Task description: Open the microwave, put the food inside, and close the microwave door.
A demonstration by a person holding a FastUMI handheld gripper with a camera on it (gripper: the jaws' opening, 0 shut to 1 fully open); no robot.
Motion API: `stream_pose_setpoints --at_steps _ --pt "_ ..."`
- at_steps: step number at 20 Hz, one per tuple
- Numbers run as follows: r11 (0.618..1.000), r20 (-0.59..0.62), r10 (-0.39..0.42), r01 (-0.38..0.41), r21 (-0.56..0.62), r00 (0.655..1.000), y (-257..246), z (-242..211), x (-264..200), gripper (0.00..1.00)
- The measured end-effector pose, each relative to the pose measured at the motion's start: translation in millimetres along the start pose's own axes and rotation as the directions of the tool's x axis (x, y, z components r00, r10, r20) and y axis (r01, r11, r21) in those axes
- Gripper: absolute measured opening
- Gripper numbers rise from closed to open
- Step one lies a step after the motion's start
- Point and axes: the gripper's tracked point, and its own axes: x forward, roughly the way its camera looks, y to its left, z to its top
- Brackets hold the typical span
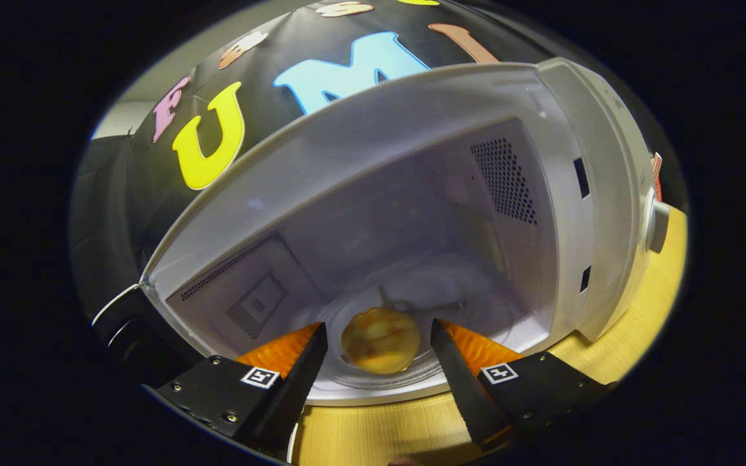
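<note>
A white microwave [599, 194] stands open in front of me, its pale cavity with perforated vents on the side walls in full sight. On the round glass turntable [463, 304] inside lies a yellowish round piece of food [381, 340], somewhat blurred. My gripper [379, 343] is open, its fingers spread to either side of the food without touching it. The fingertips [311, 353] reach just over the front lip of the cavity. The open door [124, 323] shows as a dark edge at the cavity's left side.
The microwave rests on a light wooden table [645, 323], which shows below the fingers and to the right of the oven. A round control knob [658, 223] sticks out on the oven's right front panel.
</note>
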Motion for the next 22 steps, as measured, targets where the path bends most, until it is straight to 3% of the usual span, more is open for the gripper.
stream_pose_setpoints --at_steps 11,22 --pt "0.971 0.097 0.068 -0.044 -0.237 0.993 37 44 -155 0.97" --pt "0.941 0.175 0.155 -0.092 -0.325 0.972 90 53 -293 0.97"
